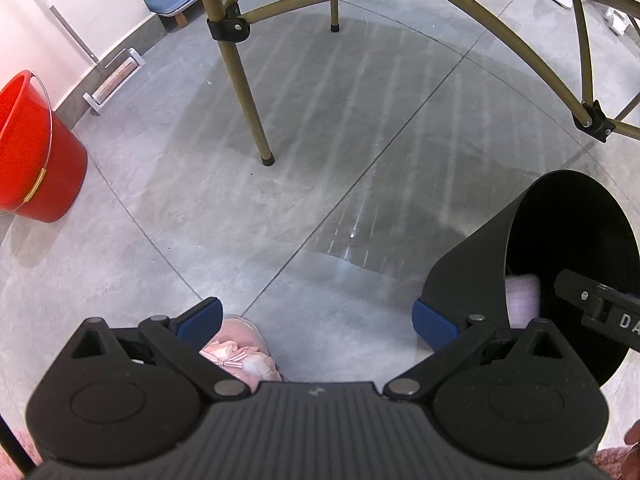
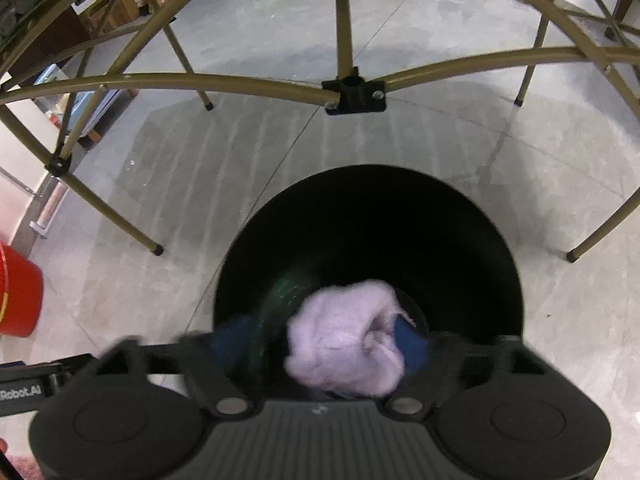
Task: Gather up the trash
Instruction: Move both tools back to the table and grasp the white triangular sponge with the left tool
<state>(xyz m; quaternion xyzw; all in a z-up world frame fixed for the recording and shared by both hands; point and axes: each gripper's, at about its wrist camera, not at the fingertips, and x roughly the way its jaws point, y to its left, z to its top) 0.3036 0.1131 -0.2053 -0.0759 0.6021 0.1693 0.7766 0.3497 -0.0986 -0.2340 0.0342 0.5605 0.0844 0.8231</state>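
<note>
The crumpled lilac wad of tissue [image 2: 344, 338] sits right at the mouth of your black bin [image 2: 472, 240], over its dark inside, between the blue pads of your right tongs [image 2: 324, 346]. Those tongs stand spread wide; the wad lies against the right-hand pad [image 2: 410, 342], while the left pad is blurred and clear of it, so nothing is clamped. Whether the wad is touching the bin wall you cannot tell from this blur.

From your left wrist view, the same bin [image 1: 480, 264] stands at the right, tilted in the fisheye, with the pale wad [image 1: 522, 300] showing just inside its rim and part of the right tool [image 1: 600, 308] reaching over the opening. Your left tongs [image 1: 316, 322] are also wide apart and hold nothing; the right blue pad [image 1: 434, 322] is just beside the bin's outer wall. Below them a pink slipper with a striped bow [image 1: 240, 354] rests on the grey tiled floor [image 1: 320, 160].

Farther off, olive-gold folding legs [image 1: 244, 92] with black joints cross the floor. A red bucket [image 1: 32, 152] stands at the far left near a white wall.
</note>
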